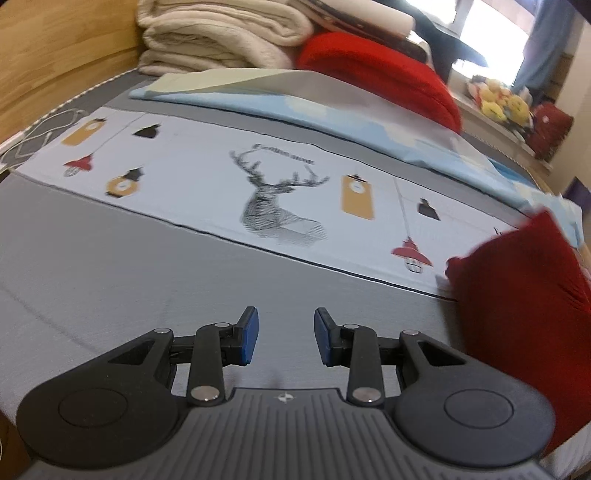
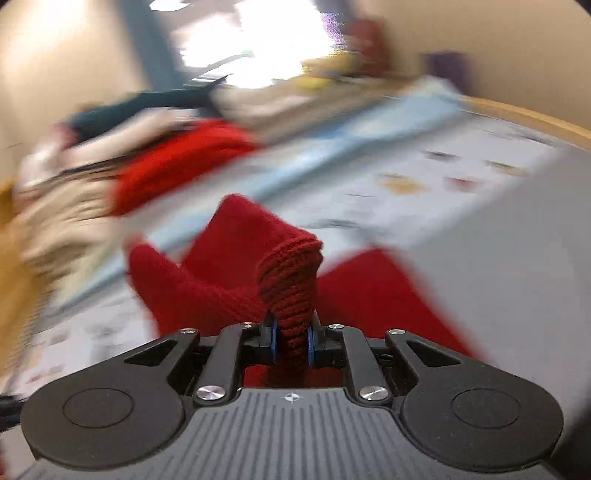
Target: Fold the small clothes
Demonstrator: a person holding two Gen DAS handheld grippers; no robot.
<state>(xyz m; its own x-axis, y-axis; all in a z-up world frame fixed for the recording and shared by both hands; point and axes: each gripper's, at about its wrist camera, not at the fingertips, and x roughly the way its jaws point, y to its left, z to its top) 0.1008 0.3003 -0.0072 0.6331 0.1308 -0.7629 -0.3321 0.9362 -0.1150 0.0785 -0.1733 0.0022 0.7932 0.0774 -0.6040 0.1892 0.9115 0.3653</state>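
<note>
Grey bed (image 1: 129, 266) is lying bare under the empty, parted left gripper (image 1: 284, 341); the right gripper (image 2: 291, 341) fingers are pinching the red knit garment (image 2: 288, 273), dangling. Better lowering it flat, spreading corners first.

Knitted garment (image 2: 288, 288): dark red, ribbed knit. Bedsheet (image 1: 110, 266): plain grey. Printed cloth (image 1: 207, 162): pale blue-white, grey stag head, orange and black lanterns, red lamps. Folded cover (image 1: 258, 99): light blue with white patches, pale green end. Cushion (image 1: 376, 70): bright red. Blankets (image 1: 214, 33): cream. Bed frame (image 1: 55, 55): light wood. Gripper pads (image 1: 249, 334): blue; gripper bodies black.
</note>
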